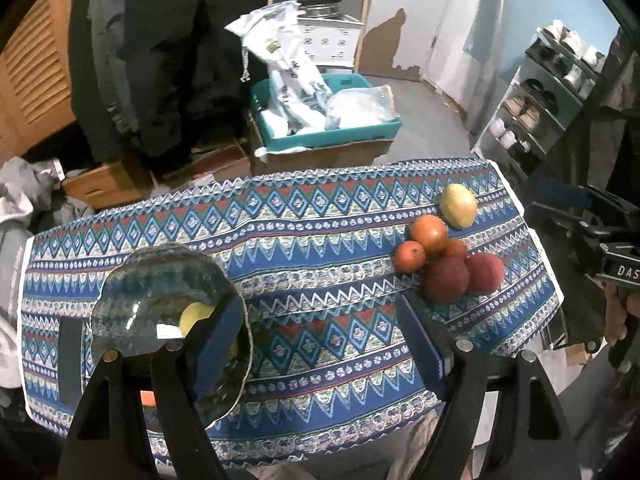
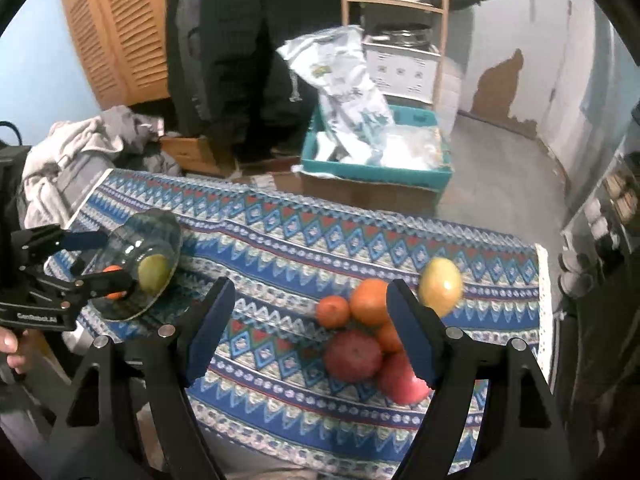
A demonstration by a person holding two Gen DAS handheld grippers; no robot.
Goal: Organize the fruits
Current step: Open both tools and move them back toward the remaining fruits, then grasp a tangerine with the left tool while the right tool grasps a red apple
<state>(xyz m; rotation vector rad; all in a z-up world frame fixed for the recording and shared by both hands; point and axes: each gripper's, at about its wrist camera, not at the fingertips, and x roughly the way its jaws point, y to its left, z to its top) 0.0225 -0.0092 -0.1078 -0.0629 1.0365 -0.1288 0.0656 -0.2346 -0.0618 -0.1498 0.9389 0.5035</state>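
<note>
6 fruits (image 2: 372,332) are sitting clustered near the cloth's (image 1: 320,216) right end while the right gripper (image 2: 308,332), jaws wide, is hovering over them, seemingly to grab one, and the left gripper (image 1: 320,344), also wide, is waiting beside the bowl (image 1: 160,280) holding a yellow fruit (image 2: 154,274).

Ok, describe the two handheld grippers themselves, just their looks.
The left gripper and the right gripper look alike: matte black angular frames with triangular cut-outs and silver round bolt heads, ending in flat dark-blue padded fingers. White lettering marks each body, partly cut off. A bare hand grips the left gripper's black handle. No cables show.
</note>
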